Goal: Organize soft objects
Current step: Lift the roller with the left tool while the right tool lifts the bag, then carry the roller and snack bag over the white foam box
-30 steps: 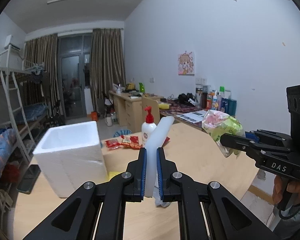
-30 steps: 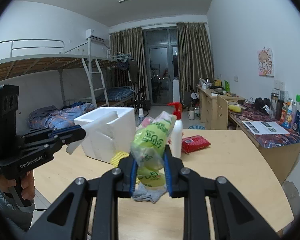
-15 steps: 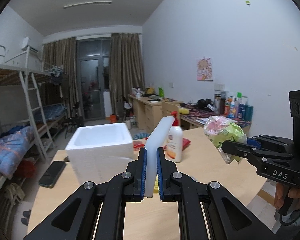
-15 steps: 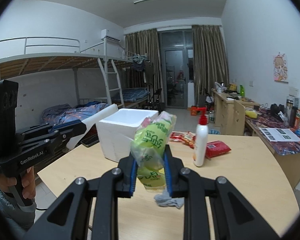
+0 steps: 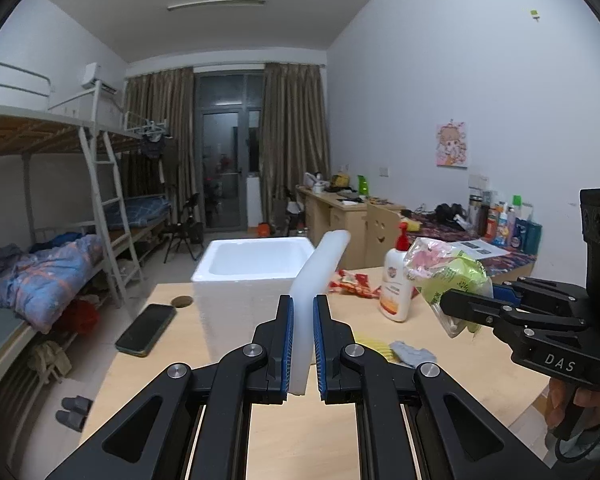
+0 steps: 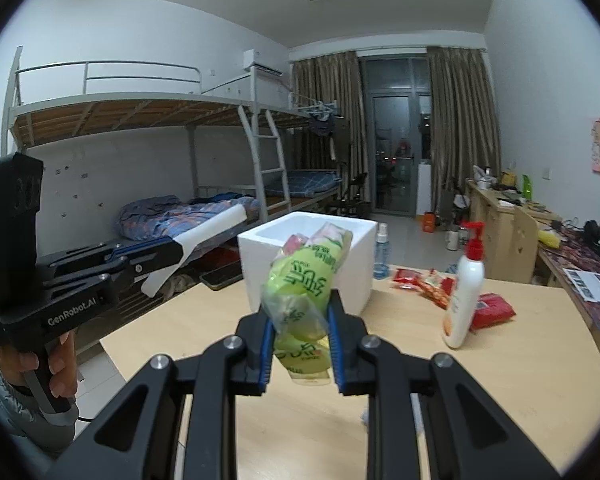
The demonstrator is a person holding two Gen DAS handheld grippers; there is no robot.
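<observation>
Both tongs swung left, foam box centred, phone revealed

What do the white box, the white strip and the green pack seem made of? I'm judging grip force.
White box: likely expanded foam, matte, grainy thick walls.
White strip in the left gripper: probably soft foam, smooth and dull.
Green pack in the right gripper: glossy, crinkled thin plastic film.

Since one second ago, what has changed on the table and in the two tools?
Both views have swung left: the foam box now sits nearer the middle, and a phone has come into view on the table. Nothing was picked up or released. The left tool still clamps the white foam strip, and the right tool still clamps the green bag. The lotion bottle stays upright.
</observation>
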